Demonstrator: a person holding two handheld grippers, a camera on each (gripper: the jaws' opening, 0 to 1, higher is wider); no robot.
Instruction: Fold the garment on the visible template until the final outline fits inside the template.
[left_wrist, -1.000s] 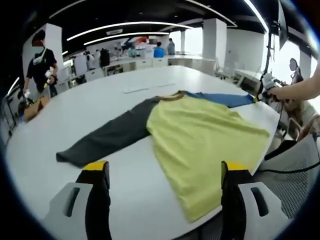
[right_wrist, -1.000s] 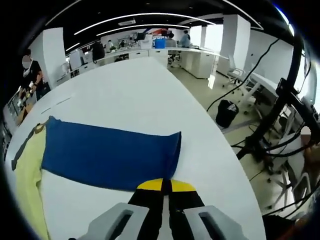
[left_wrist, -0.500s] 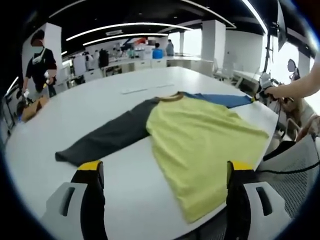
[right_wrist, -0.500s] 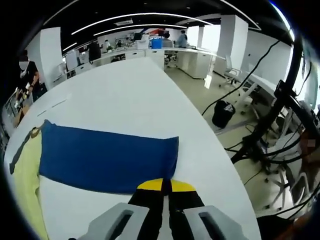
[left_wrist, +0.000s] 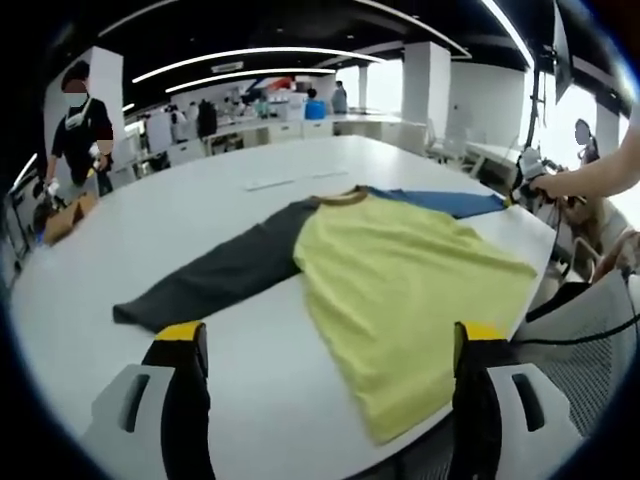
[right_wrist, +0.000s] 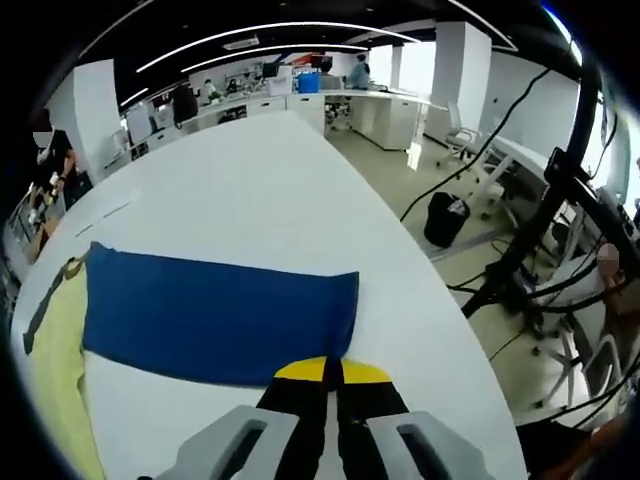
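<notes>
The garment (left_wrist: 400, 290) lies flat on the white table (left_wrist: 200, 200): yellow body, dark grey sleeve (left_wrist: 220, 275), blue sleeve (right_wrist: 210, 315). The right gripper (right_wrist: 325, 375), jaws pressed together, apparently pinches the blue cuff edge. The left gripper (left_wrist: 325, 345) hovers spread. Folding is at its start; the next move calls for carrying the soft sleeve inward.
</notes>
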